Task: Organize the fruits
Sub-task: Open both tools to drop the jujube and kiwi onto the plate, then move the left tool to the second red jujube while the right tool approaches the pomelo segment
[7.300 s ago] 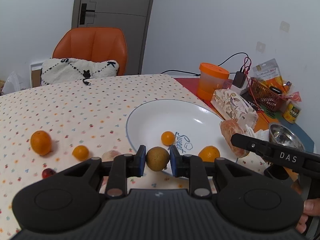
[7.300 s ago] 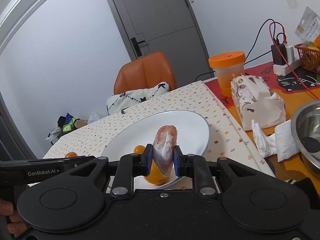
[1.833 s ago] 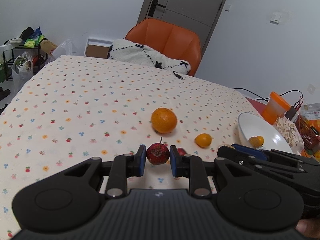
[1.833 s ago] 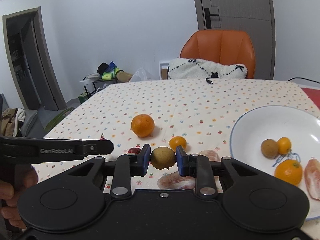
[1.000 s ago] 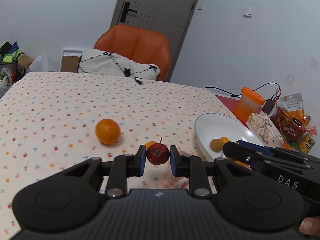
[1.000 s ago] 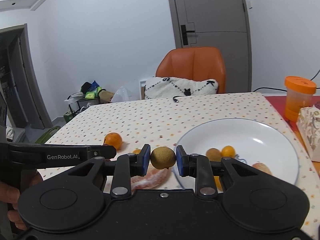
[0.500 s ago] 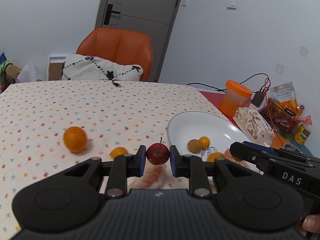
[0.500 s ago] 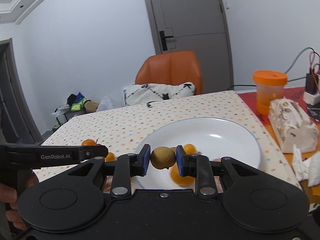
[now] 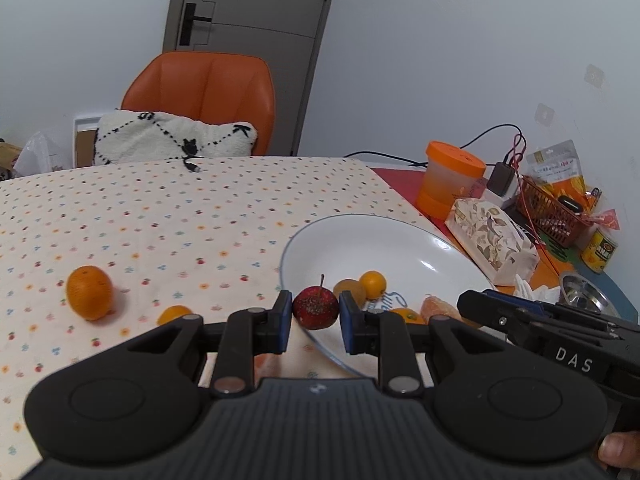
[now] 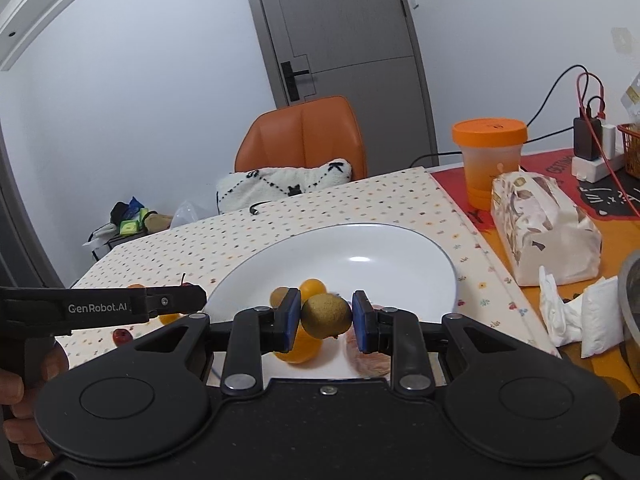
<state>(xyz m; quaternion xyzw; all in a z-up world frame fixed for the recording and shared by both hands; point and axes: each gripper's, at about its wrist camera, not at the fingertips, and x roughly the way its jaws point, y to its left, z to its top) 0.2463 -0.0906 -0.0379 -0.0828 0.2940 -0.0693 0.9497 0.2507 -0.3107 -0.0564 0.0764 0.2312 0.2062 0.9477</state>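
Now left tongs [image 9: 315, 315] gripping red fruit [image 9: 315, 307]

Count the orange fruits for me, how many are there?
4 whole ones: a big orange and small one on the tablecloth, two in the plate, one small, one near its front rim. Others may be hidden.

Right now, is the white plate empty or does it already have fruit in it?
Not empty. The white plate holds a small orange, a brown fruit, another orange and a peeled piece.
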